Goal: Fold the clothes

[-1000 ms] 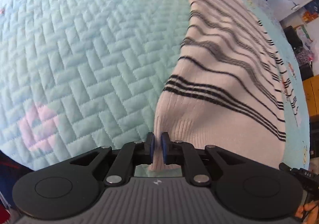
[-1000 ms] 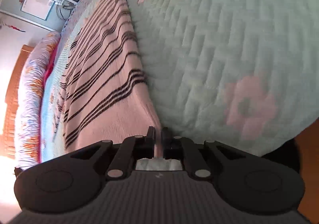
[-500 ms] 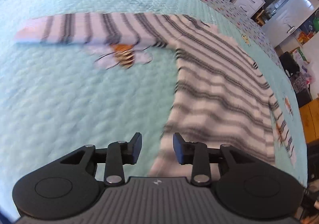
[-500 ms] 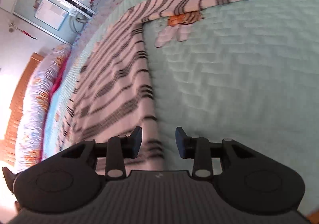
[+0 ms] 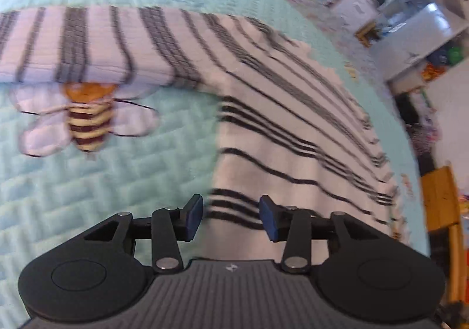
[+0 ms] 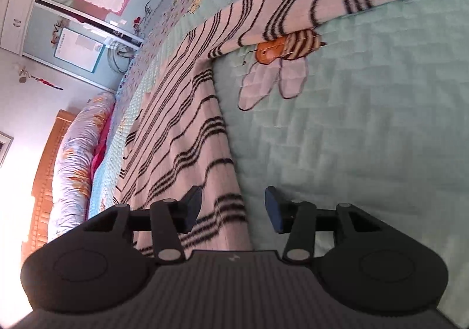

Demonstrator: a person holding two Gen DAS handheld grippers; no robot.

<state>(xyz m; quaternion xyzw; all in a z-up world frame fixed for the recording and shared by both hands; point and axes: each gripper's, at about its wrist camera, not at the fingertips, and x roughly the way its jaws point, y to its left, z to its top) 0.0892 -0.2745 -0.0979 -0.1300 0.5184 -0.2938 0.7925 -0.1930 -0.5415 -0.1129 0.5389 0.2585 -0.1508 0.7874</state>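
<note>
Both tongs now released, striped sweater [image 5: 287, 124] laid flat

The white knitted sweater with grouped black stripes [image 5: 293, 135] carries thin and thick dark bands across body and sleeve; the pale aqua quilted bedspread [image 5: 88, 191] shows a stitched herringbone of small rectangles; an embroidered bee with orange head, yellow-and-maroon banded body and lilac wings [image 5: 88, 121] sits on it; the black plastic left gripper with blue pads [image 5: 231, 216] and the black plastic right gripper with blue pads [image 6: 233, 209] match; a lilac floral rolled duvet with orange blooms [image 6: 73, 165] lies by orange-brown wood.
</note>
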